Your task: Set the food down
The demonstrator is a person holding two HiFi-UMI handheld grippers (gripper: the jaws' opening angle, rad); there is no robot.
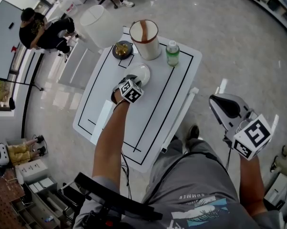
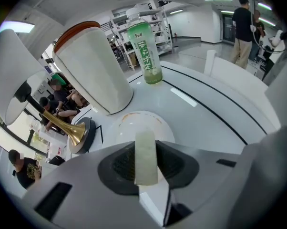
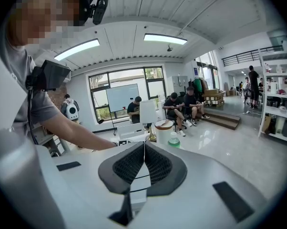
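Two tongs, left [image 2: 146,149] pinching food [image 2: 146,163], right [image 3: 144,149] closed

We are in a big open lab or workroom. It has a polished floor [image 1: 220,13], ceiling strip lights [image 3: 165,38] and a whiteboard [image 3: 120,98] by the windows [image 3: 153,82]. Stocked shelves [image 3: 277,113] line one wall, people [image 3: 181,106] sit on chairs, and a white table [image 1: 167,99] is marked off with black lines [image 1: 174,75].

The white table [image 1: 155,123] carries a white tub [image 1: 144,38], a green bottle [image 1: 172,53] and a brass lamp base [image 1: 122,49] at its far end. A white bowl [image 1: 143,72] lies just nearer.
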